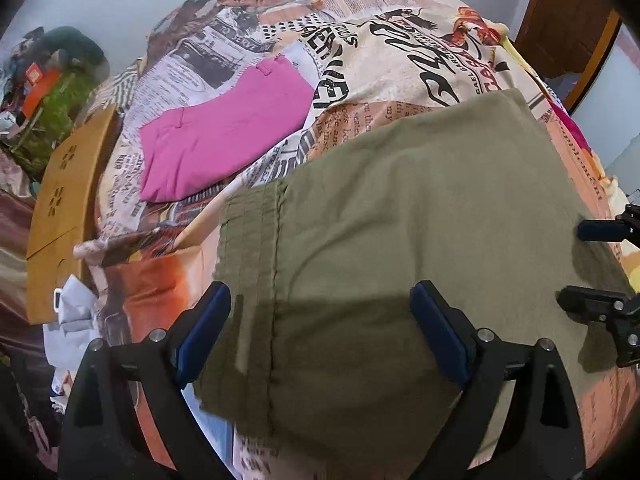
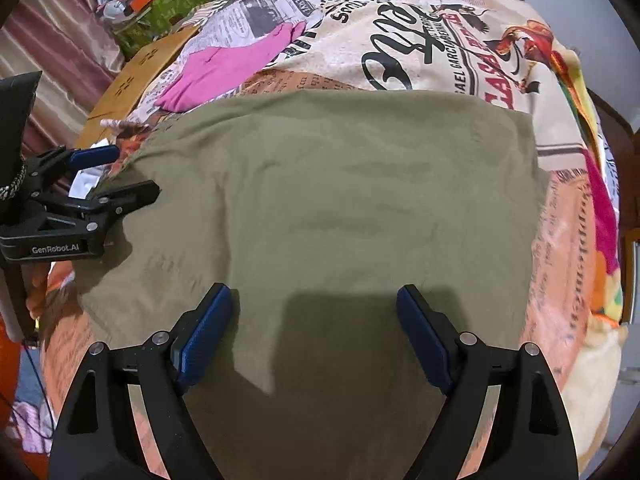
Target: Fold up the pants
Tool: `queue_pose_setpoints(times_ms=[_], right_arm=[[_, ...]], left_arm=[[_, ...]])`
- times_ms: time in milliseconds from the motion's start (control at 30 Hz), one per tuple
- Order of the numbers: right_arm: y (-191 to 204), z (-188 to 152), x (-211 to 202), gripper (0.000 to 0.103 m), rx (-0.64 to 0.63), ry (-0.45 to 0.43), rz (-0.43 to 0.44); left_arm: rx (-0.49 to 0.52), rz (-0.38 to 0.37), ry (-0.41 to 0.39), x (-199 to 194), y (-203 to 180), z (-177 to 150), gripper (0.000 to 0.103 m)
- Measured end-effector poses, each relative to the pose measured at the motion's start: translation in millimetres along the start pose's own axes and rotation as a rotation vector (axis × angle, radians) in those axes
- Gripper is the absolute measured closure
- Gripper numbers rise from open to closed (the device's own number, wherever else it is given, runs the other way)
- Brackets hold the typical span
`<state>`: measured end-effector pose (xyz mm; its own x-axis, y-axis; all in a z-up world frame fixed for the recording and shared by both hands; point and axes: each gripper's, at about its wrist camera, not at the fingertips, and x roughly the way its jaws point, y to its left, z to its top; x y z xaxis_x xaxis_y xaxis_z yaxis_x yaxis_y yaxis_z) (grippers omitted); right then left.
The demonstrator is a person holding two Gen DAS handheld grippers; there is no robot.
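Pants (image 2: 340, 208), olive, lay folded into a broad flat panel on the bed (image 2: 420, 40), over a newspaper-print cover. Left gripper (image 1: 320, 332) and right gripper (image 2: 314, 334) both hung above the near part of the cloth, fingers spread wide and holding nothing. A further fold appeared due; the next move called for pinching an edge. Pink garment (image 1: 224, 140) lay beyond, clutter alongside.

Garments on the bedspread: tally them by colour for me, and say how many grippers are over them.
Olive green pants: 1
Pink pants: 1
Grippers, both open: 2 (left gripper, right gripper)
Total: 2 garments, 2 grippers
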<state>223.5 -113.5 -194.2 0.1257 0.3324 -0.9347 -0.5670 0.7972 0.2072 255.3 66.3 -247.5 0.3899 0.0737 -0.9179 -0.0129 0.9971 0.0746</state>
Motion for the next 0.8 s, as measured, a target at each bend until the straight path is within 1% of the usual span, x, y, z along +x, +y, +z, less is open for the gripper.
queue_pose_setpoints(times_ms=[67,133,333,467,533,633,800], right_arm=[[3,-10,-4,0.020,-0.008,-0.003,-0.008],[4,-20,-8,0.017,-0.009,-0.012,-0.022],[-3,-43,-19,0.016,0.044,-0.046,-0.013],[-2,-45,-22,0.016,0.063,-0.053,-0.021],[0,-44,-25,0.016,0.057,-0.060,-0.032],[6,-41,-31,0.016,0.036,-0.087,-0.036],[21,-30,-43,0.016,0.006,-0.166,-0.035]], left_arm=[[-0.005,0.005,-0.007,-5,-1,-9,0.009],[-0.019,0.004,-0.013,-9,1,-16,0.009],[-0.055,-0.008,-0.021,-18,5,-36,0.006],[-0.078,-0.003,-0.025,-24,9,-41,0.006],[-0.085,0.012,-0.040,-32,11,-42,0.006],[-0.091,0.043,-0.086,-46,14,-44,0.006],[-0.141,0.060,-0.163,-69,28,-47,0.006]])
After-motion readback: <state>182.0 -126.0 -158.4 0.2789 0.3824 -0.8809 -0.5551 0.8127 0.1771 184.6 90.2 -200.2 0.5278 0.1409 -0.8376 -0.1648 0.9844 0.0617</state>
